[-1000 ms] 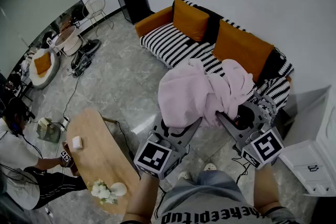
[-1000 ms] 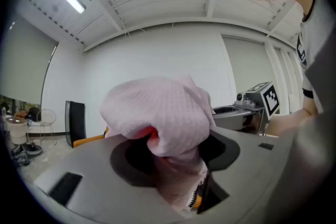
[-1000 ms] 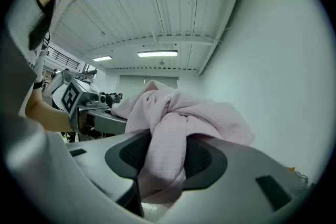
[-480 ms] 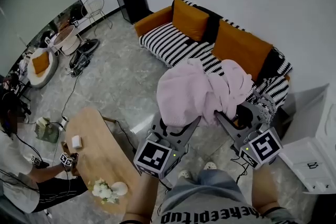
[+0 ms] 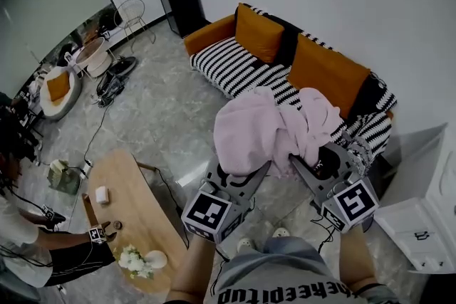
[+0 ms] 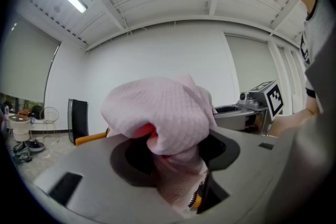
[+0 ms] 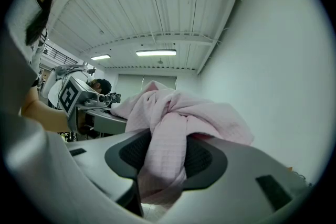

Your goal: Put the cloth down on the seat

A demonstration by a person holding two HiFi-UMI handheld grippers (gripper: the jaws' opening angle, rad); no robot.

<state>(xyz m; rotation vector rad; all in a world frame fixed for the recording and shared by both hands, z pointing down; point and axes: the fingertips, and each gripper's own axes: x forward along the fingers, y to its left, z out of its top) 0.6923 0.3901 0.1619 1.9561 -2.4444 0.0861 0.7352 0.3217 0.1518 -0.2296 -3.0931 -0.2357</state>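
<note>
Near the striped seat (image 5: 239,64), my left tongs (image 5: 246,173) and right tongs (image 5: 303,161) each pinch the cloth (image 5: 260,126) aloft, ready to lower.

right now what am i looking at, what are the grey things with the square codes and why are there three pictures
No robot here: a person stands holding a hand-held tool in each hand, each with two jaws that pinch. The cubes with square patterns are part of those tools. The head view comes from a camera on the person's head, looking down at the left gripper and right gripper. The other two pictures come from cameras riding on each gripper, looking along its jaws. Both grippers are closed on one bunched pink cloth, held up in front of a striped sofa with orange cushions. The cloth is not yet laid on the seat. A wooden table stands on the floor at the left.
</note>
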